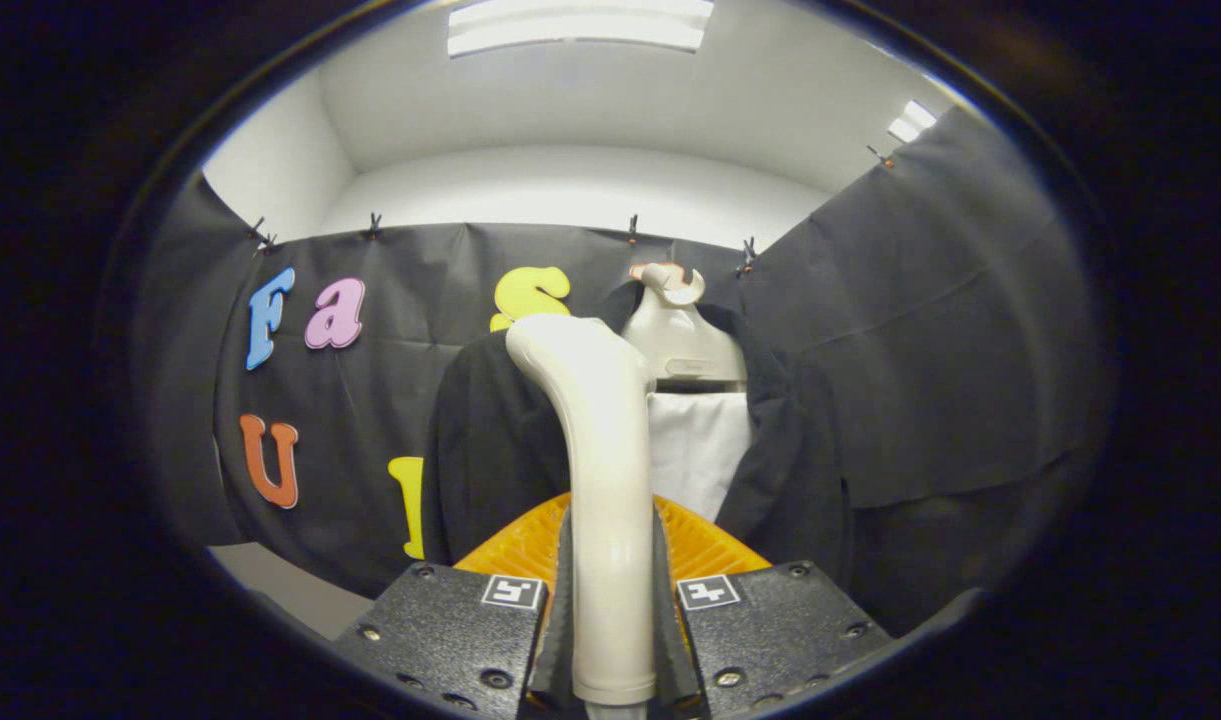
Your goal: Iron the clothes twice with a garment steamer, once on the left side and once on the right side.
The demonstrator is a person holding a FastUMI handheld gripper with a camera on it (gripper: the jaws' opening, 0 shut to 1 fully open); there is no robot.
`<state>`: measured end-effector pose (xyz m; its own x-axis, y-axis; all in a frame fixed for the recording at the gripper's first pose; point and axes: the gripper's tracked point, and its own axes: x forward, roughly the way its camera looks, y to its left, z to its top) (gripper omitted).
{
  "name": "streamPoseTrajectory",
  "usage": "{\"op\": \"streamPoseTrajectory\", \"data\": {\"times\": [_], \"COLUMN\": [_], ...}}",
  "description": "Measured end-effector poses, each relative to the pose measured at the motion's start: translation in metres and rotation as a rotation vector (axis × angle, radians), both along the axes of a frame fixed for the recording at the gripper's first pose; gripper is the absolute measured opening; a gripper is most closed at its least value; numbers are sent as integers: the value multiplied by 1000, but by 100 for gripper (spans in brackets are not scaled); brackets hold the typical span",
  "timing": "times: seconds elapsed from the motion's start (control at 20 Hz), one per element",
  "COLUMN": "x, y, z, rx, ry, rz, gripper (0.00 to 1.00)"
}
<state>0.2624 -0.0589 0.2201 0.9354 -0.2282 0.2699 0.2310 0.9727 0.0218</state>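
A cream-white garment steamer point(602, 470) stands upright between my fingers, its curved head bending toward the clothes. My gripper point(612, 640) is shut on the steamer's handle, both black pads point(560, 620) pressing its sides. Just beyond hangs a black jacket point(490, 440) over a white shirt point(698, 450) on a pale hanger stand point(675, 335). The steamer head sits in front of the jacket's left half, near the collar. Whether the head touches the cloth I cannot tell.
An orange ribbed piece point(705, 545) lies right behind the fingers, below the jacket. Black cloth walls point(930, 330) close in behind and to the right of the clothes. A strip of pale floor point(290, 590) shows low to the left.
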Motion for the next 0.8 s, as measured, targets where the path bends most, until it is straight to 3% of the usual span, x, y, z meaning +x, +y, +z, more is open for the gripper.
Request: {"op": "streamPoseTrajectory", "data": {"times": [0.8], "x": [-17], "y": [6], "z": [-92], "rx": [-82], "ry": [149], "rz": [-85], "gripper": [36]}}
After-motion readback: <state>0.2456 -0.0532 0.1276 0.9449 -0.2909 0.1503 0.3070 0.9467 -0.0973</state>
